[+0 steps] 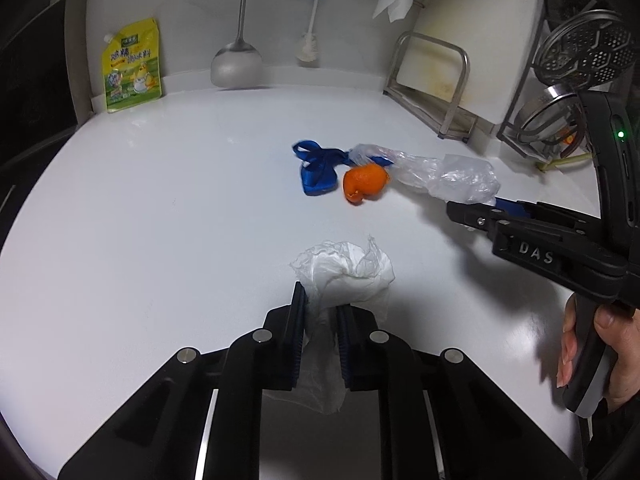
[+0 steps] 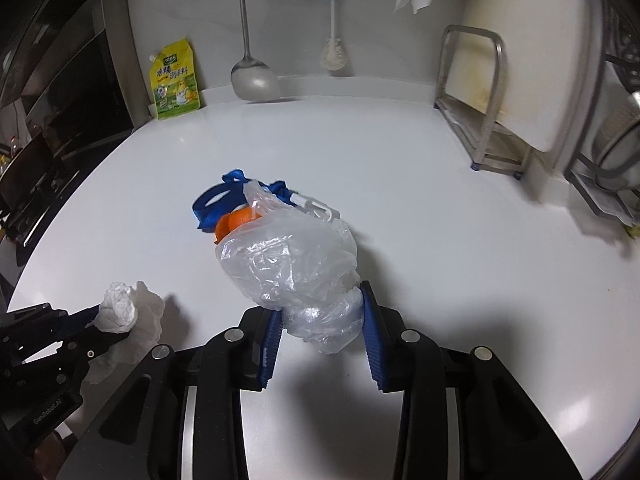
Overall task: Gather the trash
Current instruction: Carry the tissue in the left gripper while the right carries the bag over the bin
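Meanwhile, the left gripper (image 1: 322, 312) had its jaws closed on a crumpled white tissue (image 1: 344, 272), which bulged forward past the fingertips while a flatter tail of it hung back between the blue pads and below them. From the right wrist view the same tissue (image 2: 120, 308) sat pinched at the tip of that gripper (image 2: 90, 326), low on the left, over the white countertop (image 2: 440, 240).

The right gripper (image 2: 322, 308) had its jaws clamped on a clear plastic bag (image 2: 292, 256); the gathered end of the bag was squeezed between the two blue pads and the bulk of it ballooned forward beyond them. Just past the bag lay an orange peel (image 2: 236, 220) and a blue strap (image 2: 216, 204), both touching or partly covered by the plastic. In the left wrist view the peel (image 1: 366, 180) rested beside the strap (image 1: 316, 168), with the bag (image 1: 448, 176) stretching from them to the right gripper (image 1: 464, 210).
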Available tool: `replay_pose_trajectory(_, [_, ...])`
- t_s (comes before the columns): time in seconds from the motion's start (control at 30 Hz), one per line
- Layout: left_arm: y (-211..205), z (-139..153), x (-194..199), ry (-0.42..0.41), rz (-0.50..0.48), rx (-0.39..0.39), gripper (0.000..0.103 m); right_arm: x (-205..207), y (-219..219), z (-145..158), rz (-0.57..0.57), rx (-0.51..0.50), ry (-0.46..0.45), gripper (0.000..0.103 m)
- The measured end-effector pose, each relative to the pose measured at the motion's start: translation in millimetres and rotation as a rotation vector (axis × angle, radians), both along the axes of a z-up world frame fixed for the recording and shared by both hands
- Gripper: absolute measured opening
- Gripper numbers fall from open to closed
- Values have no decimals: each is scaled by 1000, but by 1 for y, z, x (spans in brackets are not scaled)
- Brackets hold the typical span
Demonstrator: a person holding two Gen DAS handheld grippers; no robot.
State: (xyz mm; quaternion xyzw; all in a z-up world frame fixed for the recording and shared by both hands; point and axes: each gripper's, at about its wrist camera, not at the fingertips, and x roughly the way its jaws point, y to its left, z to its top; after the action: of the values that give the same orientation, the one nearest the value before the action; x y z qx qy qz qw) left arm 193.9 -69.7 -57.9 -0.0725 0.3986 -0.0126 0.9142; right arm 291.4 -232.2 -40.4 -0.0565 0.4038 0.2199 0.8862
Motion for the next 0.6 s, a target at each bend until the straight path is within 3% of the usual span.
replay_pose_trajectory(0.13, [11,9,-12,-14,-2,-4,15,-17,-10,25,-32,67,-38,35])
replay_pose_trajectory(0.33, [26,22,-26,-36,-7,-17,15,-38,-4,57,-59,88,-95,35])
replay_pose_trajectory(0.6, [43,41,-55,-83,-34,-17,15,-97,1,60,-119,88,-113,35])
